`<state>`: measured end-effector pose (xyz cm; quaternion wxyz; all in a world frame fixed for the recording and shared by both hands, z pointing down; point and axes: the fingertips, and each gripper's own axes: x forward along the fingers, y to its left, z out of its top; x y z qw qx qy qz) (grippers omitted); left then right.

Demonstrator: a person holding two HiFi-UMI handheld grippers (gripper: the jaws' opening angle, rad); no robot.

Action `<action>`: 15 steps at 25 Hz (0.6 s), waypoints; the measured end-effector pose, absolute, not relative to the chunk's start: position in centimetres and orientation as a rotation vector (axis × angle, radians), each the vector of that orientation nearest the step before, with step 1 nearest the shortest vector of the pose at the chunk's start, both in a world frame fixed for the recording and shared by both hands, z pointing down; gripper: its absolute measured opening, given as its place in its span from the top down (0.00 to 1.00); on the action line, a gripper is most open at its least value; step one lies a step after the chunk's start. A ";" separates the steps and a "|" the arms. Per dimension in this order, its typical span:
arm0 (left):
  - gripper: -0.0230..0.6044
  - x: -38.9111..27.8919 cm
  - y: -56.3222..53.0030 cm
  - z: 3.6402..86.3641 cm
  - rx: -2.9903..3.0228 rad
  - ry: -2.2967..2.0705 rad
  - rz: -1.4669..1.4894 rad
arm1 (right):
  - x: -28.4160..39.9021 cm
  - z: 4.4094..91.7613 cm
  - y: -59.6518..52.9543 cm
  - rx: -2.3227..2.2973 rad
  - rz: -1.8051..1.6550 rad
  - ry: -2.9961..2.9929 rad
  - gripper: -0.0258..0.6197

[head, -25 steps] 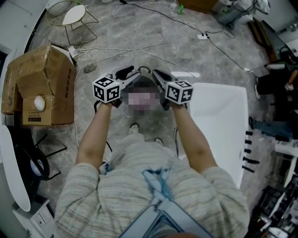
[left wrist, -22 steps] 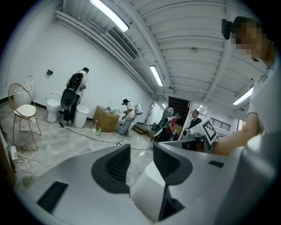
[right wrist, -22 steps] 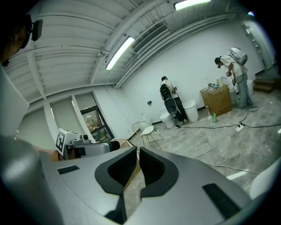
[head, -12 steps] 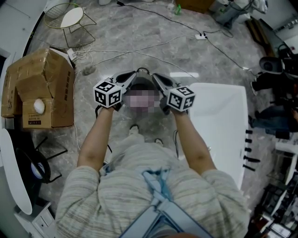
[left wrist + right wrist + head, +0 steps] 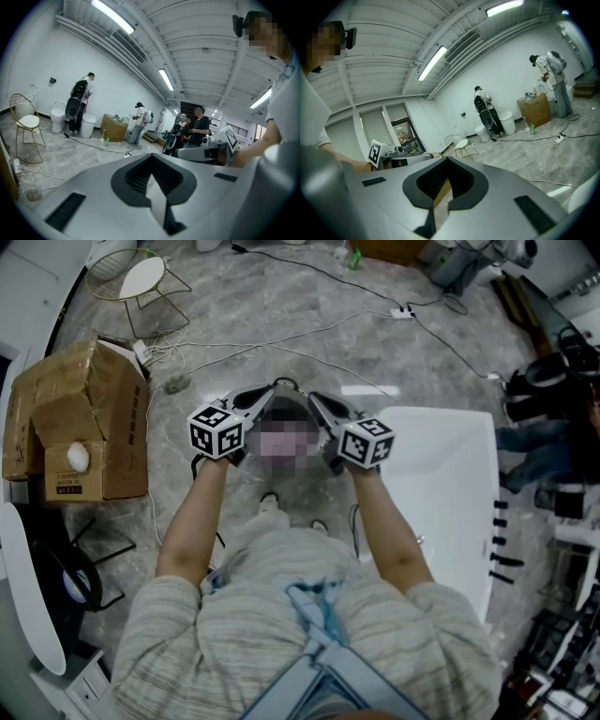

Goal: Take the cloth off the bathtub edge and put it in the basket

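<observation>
In the head view both arms are raised, and the two grippers are held close together in front of a blurred patch, tips pointing toward each other. My left gripper [image 5: 273, 390] is shut with nothing between its jaws, and its own view [image 5: 153, 185] shows the jaws closed edge to edge. My right gripper [image 5: 316, 400] is shut and empty too, as its own view [image 5: 439, 190] confirms. Each gripper shows in the other's view: the right gripper [image 5: 211, 149] and the left gripper [image 5: 400, 156]. I see no cloth and no basket in any view.
A white rectangular tub-like surface [image 5: 450, 512] lies on the marble floor at the right. An open cardboard box [image 5: 89, 418] stands at the left, a wire chair [image 5: 141, 282] behind it. Cables [image 5: 375, 306] cross the floor. Several people [image 5: 200, 127] stand further off.
The left gripper's jaws appear to have closed. Both hands rose slightly and stayed together. A person at the right edge of the head view shifted.
</observation>
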<state>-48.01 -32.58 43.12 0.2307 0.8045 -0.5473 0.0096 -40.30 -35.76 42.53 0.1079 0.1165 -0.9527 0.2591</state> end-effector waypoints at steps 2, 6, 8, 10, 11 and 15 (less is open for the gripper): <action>0.96 -48.0 -32.6 43.0 2.213 -1.507 0.024 | -40.3 42.4 -35.8 0.343 0.769 -2.805 0.96; 0.96 -47.8 -32.9 42.9 2.218 -1.507 0.021 | -40.1 42.5 -36.0 0.338 0.774 -2.804 0.96; 0.96 -47.7 -32.9 42.9 2.220 -1.507 0.020 | -40.1 42.4 -36.0 0.335 0.775 -2.805 0.96; 0.96 -47.8 -32.7 42.9 2.221 -1.506 0.020 | -40.2 42.3 -35.8 0.332 0.771 -2.804 0.96; 0.96 -47.8 -32.6 42.8 2.221 -1.506 0.020 | -40.2 42.3 -35.7 0.329 0.769 -2.804 0.96; 0.96 -47.6 -32.6 42.6 2.222 -1.508 0.021 | -40.1 42.1 -35.6 0.316 0.759 -2.803 0.96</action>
